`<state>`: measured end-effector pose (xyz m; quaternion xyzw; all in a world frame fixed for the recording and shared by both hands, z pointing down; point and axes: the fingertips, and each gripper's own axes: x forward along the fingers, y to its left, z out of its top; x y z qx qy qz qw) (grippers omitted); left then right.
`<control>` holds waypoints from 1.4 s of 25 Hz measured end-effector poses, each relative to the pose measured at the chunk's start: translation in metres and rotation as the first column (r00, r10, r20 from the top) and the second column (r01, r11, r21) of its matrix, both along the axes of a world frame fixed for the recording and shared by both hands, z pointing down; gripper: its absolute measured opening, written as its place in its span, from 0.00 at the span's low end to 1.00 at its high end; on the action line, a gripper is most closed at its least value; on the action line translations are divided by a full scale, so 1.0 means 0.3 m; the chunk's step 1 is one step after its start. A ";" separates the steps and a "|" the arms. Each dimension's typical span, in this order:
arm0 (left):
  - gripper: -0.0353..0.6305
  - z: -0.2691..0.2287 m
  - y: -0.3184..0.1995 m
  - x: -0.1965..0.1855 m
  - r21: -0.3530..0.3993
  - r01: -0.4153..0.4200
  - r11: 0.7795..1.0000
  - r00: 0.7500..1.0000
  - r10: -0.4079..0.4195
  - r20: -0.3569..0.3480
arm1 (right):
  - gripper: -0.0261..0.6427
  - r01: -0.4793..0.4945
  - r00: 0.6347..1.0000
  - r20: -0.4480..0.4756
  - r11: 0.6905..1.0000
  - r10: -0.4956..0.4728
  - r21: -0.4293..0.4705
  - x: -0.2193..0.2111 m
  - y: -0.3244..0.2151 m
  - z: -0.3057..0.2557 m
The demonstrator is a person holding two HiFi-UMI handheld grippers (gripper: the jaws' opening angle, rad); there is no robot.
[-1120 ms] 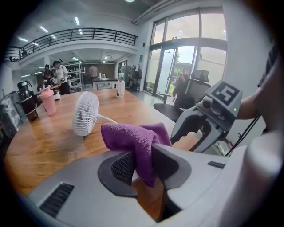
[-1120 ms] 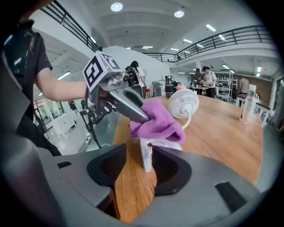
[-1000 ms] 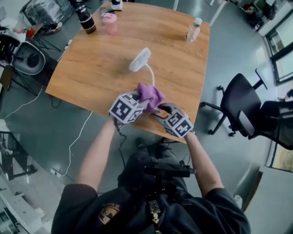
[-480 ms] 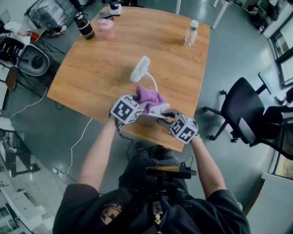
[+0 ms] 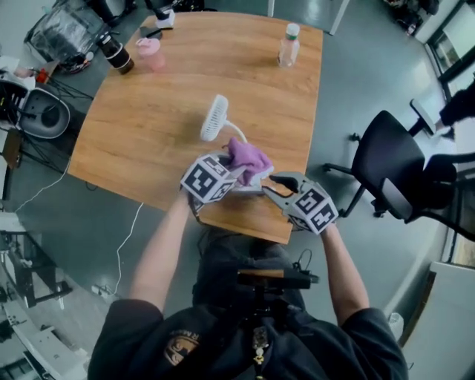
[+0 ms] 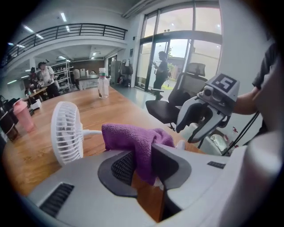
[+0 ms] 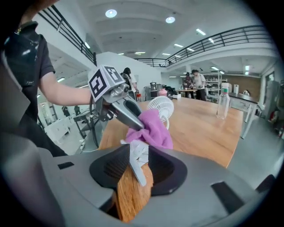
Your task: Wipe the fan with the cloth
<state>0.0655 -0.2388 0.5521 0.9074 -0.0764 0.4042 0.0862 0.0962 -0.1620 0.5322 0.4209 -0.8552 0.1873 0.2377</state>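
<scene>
The left gripper (image 6: 144, 163) has its jaws clamped on the cloth (image 5: 249, 156), just beside the fan (image 5: 216, 117) on the surface (image 5: 148, 126). The right gripper (image 7: 138, 166) has just been opening its jaws, which stand apart round a white scrap (image 7: 138, 155). Wiping looks not yet begun; next, press the cloth against the fan.

Bare table (image 5: 141, 130) flanks the fan (image 5: 215, 117); bottle (image 5: 288, 44) stands well apart.

Floor: smooth grey floor (image 5: 349, 96), slightly glossy, on every side of the table.
Table: large wooden table (image 5: 171, 89), light brown grain, rounded corners.
Seating: black office chair (image 5: 397, 171) to the right, near the table's edge.
Windows: tall glass wall (image 6: 177, 48) with doors at the far side, bright daylight behind.
Upper level: dark balcony railing (image 7: 230, 37) running along white walls.
Light: round ceiling lamps (image 7: 111, 13), lit.
</scene>
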 end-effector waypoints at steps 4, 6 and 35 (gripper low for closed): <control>0.20 0.015 0.018 0.049 -0.020 -0.116 0.993 0.993 0.116 -0.017 | 0.25 -0.174 0.985 -0.009 0.984 0.174 -0.036 -0.023 -0.044 0.016; 0.20 0.037 0.021 0.051 -0.030 -0.168 0.985 0.986 0.168 -0.010 | 0.25 -0.255 0.967 -0.026 0.964 0.254 -0.069 -0.049 -0.051 0.041; 0.19 0.119 -0.283 0.025 0.073 0.363 0.929 0.928 -0.354 -0.117 | 0.04 -0.463 0.884 -0.109 0.882 0.454 -0.090 -0.032 -0.021 0.099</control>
